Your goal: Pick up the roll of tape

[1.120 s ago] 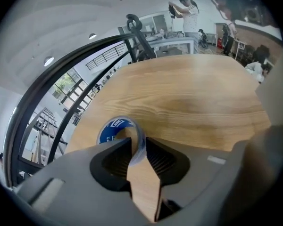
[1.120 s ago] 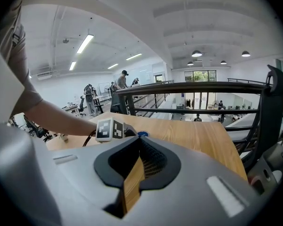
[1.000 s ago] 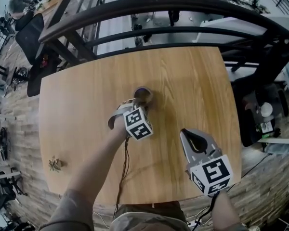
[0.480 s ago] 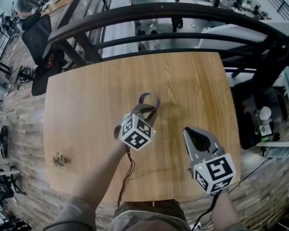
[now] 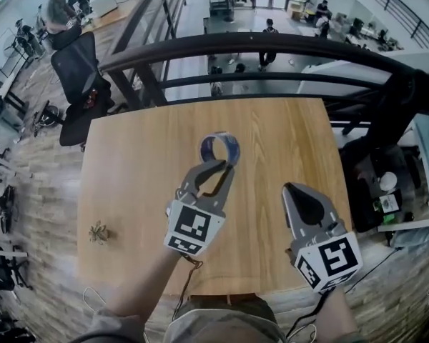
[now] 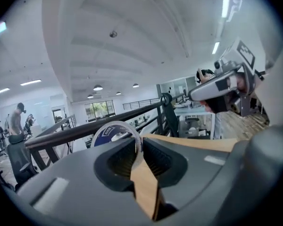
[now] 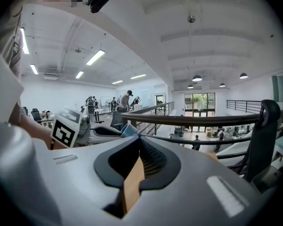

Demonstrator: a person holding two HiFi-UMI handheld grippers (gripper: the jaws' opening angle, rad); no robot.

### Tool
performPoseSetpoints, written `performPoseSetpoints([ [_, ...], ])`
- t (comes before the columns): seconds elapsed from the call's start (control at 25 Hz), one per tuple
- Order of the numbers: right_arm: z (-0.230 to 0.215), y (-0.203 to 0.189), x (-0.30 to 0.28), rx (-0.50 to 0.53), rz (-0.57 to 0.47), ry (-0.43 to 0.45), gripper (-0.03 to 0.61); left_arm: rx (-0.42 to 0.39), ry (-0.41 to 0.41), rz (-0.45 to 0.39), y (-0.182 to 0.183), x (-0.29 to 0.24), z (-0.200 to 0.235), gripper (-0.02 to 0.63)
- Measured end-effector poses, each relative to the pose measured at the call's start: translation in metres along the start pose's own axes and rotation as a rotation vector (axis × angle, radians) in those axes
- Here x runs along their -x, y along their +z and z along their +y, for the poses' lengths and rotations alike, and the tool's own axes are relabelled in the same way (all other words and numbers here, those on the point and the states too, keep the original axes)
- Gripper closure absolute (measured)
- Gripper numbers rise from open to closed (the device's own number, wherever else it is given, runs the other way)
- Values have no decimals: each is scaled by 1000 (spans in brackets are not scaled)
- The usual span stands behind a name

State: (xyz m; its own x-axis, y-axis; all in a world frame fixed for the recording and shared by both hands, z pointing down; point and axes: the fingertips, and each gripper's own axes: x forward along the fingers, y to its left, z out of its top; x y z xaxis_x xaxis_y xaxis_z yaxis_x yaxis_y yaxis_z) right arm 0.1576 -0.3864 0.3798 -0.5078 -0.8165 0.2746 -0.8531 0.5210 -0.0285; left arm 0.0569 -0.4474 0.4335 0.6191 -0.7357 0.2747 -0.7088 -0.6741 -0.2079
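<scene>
The roll of tape (image 5: 220, 148), a thin ring with a blue inside, hangs above the wooden table (image 5: 143, 156). My left gripper (image 5: 224, 165) is shut on its near rim, and its jaws have just been closing on that rim. In the left gripper view the tape (image 6: 108, 130) stands upright, its rim pinched between the pads of the left gripper (image 6: 137, 144). My right gripper (image 5: 292, 189) is raised over the table's right front part, shut with nothing in it. In the right gripper view its jaws (image 7: 137, 147) meet at the tips.
A dark metal railing (image 5: 272, 45) runs behind the table's far edge. A small brown object (image 5: 98, 231) lies near the table's left front corner. A black office chair (image 5: 79, 70) stands beyond the far left corner. In the right gripper view the left gripper's marker cube (image 7: 65, 131) shows at left.
The left gripper has closed on the tape roll and lifted it off the table, rolling as it rose. The right gripper has risen too, still shut.
</scene>
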Motion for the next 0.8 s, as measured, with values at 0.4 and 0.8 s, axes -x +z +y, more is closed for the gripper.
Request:
performPoseSetpoints([
  [0.4,43,62,52,31,-153,-30,568,41,124,-215,79,114,-13,563],
  [0.8,89,73,90,30,-214,-9,568,32,171,-258,85,187,-32,565],
])
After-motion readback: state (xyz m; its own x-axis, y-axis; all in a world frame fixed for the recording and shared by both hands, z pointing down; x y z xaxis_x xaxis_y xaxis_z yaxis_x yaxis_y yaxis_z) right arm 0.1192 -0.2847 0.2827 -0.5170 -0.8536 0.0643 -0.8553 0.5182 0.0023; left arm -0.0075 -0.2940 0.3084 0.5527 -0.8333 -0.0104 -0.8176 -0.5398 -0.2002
